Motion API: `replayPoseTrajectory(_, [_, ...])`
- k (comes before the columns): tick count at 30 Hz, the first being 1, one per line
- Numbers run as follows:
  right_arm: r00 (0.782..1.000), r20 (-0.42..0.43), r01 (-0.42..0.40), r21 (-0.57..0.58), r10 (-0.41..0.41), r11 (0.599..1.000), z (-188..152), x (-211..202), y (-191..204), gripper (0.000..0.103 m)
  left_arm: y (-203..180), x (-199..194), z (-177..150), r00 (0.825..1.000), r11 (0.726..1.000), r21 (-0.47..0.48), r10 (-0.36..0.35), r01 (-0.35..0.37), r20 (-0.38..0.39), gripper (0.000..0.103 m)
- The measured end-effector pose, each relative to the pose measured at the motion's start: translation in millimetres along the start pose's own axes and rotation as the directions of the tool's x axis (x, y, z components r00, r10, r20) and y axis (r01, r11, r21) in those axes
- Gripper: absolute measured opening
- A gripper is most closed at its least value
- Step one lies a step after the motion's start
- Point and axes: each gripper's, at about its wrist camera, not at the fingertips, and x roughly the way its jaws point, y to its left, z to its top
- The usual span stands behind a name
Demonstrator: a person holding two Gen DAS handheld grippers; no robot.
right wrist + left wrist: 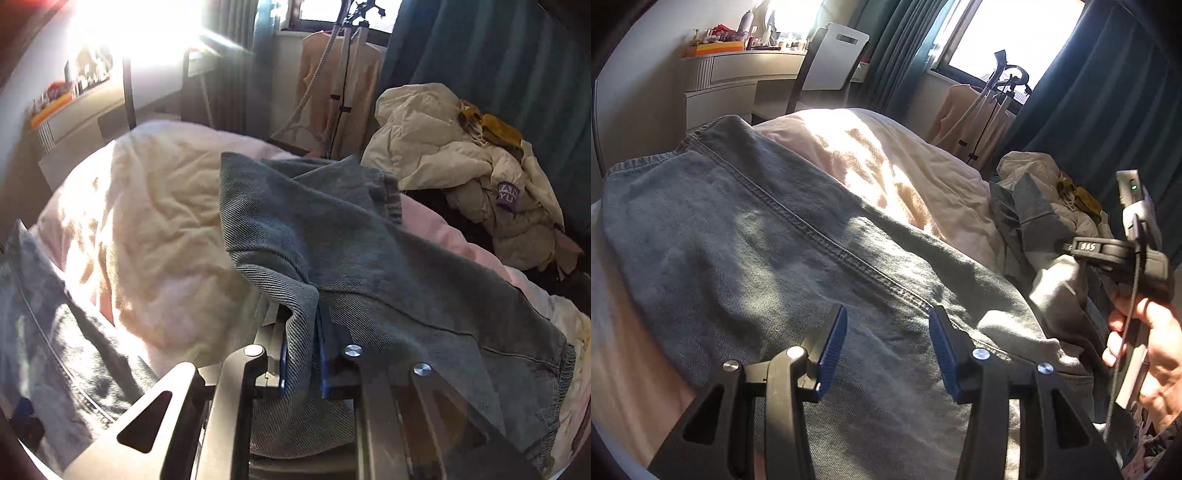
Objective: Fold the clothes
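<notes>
Near, in the left wrist view: left gripper (pixel 888 350) with blue pads (pixel 833 354) spread apart, nothing pinched, just above the grey jeans (pixel 757 236). Jeans lying flat across the pink bed cover (pixel 886 166), long seam running from near right to far left. At the right edge, a hand (pixel 1148 343) around the other tool's handle.

Near, in the right wrist view: right gripper (pixel 303 369) squeezed tight on a fold of the jeans (pixel 332 240), cloth bunched between the pads and draped over the right side. Bed cover (pixel 147 206) to the left.

Farther right: a messy heap with a cream puffy coat (pixel 443 147). Far back: dark green curtains (pixel 1108 110), a bright window (pixel 1015 33), a white chair (pixel 834 59) and a crowded desk (pixel 738 62).
</notes>
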Motion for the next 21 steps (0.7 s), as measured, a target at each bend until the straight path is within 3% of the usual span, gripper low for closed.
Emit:
replayPoseTrajectory(5, [0.993,0.102,-0.073,0.165,0.056,0.984,5,-74,-70,0.008,-12,-5,-6,1.0,1.0,0.03,-0.002,0.002,0.007,0.047])
replayPoseTrajectory(10, [0.98,0.174,-0.16,0.364,0.102,0.918,-16,-118,-172,0.008,-28,-7,-11,1.0,0.998,0.056,-0.017,0.016,0.007,0.047])
replayPoseTrajectory(15, [0.984,0.141,-0.168,0.516,0.111,0.84,-64,-103,-262,0.008,-38,-4,-15,0.997,0.995,0.047,-0.083,0.083,-0.007,0.047])
replayPoseTrajectory(21, [0.991,0.028,-0.119,0.64,0.131,0.759,-145,-54,-319,0.008,-51,4,-22,0.982,0.983,0.016,-0.184,0.185,-0.029,0.047])
